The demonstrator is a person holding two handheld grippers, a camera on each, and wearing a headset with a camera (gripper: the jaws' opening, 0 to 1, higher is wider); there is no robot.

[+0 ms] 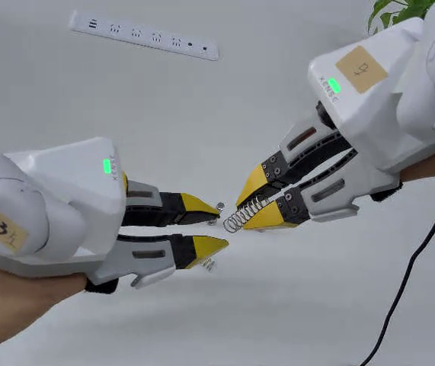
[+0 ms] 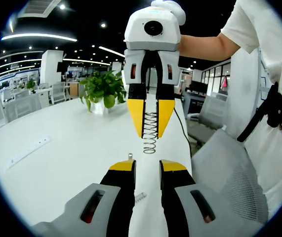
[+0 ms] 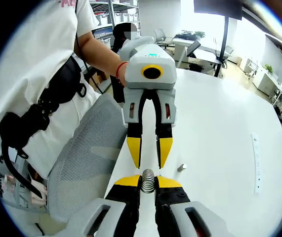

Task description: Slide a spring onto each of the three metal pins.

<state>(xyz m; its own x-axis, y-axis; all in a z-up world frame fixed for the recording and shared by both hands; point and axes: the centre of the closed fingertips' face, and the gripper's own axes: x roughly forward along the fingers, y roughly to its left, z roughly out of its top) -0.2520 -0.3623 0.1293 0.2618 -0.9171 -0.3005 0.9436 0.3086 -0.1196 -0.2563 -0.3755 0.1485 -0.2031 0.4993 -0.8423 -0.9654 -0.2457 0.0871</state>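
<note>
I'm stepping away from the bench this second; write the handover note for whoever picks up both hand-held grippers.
Left hand-held gripper: open and empty, low over the white table.
Right hand-held gripper: shut on a spring, with its tips pointing at the left one's tips.
Metal pin: stands bare on the table, near the left gripper's tip.
Second, smaller spring: lies loose on the table under the left jaws.
Done: no spring is on the pin yet.
Left: slide the held spring onto that pin, then do the remaining pins.
</note>
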